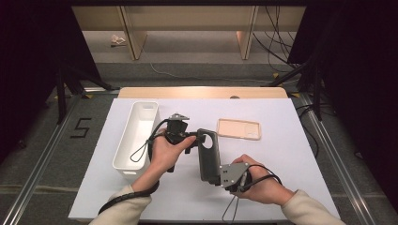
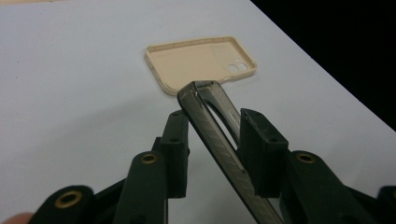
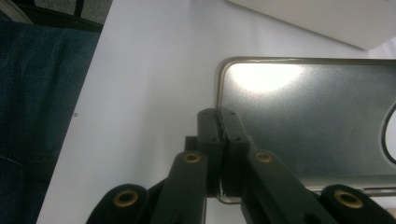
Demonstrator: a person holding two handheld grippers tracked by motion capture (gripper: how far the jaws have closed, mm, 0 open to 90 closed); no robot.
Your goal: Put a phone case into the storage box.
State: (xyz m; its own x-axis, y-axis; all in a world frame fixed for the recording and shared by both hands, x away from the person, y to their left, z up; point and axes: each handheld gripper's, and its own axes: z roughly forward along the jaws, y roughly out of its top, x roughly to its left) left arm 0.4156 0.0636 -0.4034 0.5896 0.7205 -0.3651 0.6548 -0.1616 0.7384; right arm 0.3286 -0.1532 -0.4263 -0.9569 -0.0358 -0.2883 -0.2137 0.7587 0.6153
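A dark grey phone case [image 1: 208, 154] is held above the white table between both hands. My right gripper [image 1: 218, 177] is shut on its lower edge; in the right gripper view the jaws [image 3: 223, 126] pinch the rim of the case [image 3: 308, 121]. My left gripper [image 1: 196, 140] stands open around the case's camera end. In the left gripper view the case [image 2: 212, 116] runs edge-on between the jaws of that gripper [image 2: 215, 135], touching the right pad [image 2: 259, 144] and apart from the left one. A beige phone case [image 1: 238, 129] [image 2: 196, 60] lies open side up behind it.
A long white bin [image 1: 136, 136] stands at the table's left, close to the left hand; its wall [image 3: 317, 18] is seen in the right gripper view. The white table top [image 1: 291, 154] has free room at the right and front.
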